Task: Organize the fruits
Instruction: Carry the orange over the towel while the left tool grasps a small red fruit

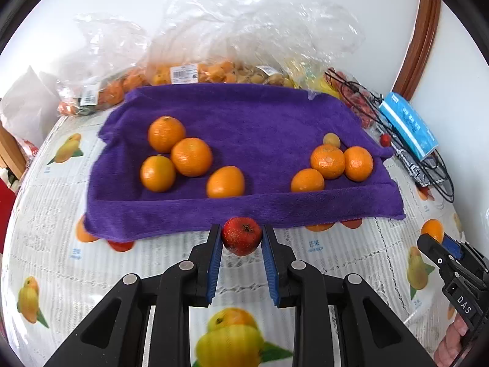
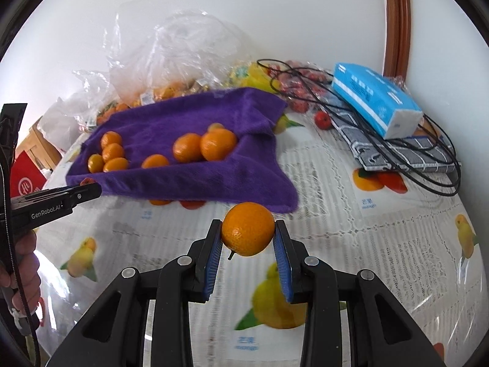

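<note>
I have the left gripper [image 1: 241,237] closed on a small red fruit [image 1: 242,235], its blue pads pressing both sides, held above the table [image 1: 61,244] just in front of the near edge of the purple towel [image 1: 232,116]. My right gripper [image 2: 248,238] is clamped on an orange [image 2: 248,233], also lifted over the table's fruit-printed cover, near the towel's near right corner. On the towel I see two groups of oranges: four on the left [image 1: 191,156] and three on the right [image 1: 327,161], with a small pale yellow fruit [image 1: 331,140] touching the far side of the right group. Behind the towel, against the wall, lie clear plastic bags [image 1: 214,46] holding more orange and yellow fruit. To the far right a blue tissue pack [image 2: 374,102] rests on a checked cloth [image 2: 397,153] among black cables [image 2: 443,180], with a loose red fruit [image 2: 322,119] beside them. In the right wrist view a hand [image 2: 26,263] holds the left gripper's handle at the left edge.
</note>
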{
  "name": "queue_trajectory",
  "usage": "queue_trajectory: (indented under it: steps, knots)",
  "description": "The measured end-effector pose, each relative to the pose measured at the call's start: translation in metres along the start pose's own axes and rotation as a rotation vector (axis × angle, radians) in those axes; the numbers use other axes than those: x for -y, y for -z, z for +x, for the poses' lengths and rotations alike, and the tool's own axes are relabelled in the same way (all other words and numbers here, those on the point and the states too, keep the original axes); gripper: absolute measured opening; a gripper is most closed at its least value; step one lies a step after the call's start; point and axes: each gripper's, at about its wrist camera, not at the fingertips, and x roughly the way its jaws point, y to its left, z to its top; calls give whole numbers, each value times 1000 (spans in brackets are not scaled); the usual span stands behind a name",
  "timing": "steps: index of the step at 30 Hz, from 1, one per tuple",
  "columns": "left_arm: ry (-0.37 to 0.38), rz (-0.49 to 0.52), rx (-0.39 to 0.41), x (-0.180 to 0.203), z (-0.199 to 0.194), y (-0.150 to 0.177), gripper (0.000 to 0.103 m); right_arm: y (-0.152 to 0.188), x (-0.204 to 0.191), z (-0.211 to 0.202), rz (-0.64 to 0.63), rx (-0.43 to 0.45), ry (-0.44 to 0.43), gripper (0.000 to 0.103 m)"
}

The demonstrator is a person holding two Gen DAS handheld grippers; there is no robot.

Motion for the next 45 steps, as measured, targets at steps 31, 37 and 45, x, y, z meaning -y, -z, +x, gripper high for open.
queue_trajectory:
  steps: [31,37,45]
  knots:
    - [83,-24,125,-71,-59,-37,25,-66,-77,-33,22,115,0,33]
    - [77,-20,140,-72,-59,-46,25,-76,-80,-26,12,117,-8,33]
    - [67,-33,154,-77,-55,-58,25,-89,-86,-15,-7,124,-22,33]
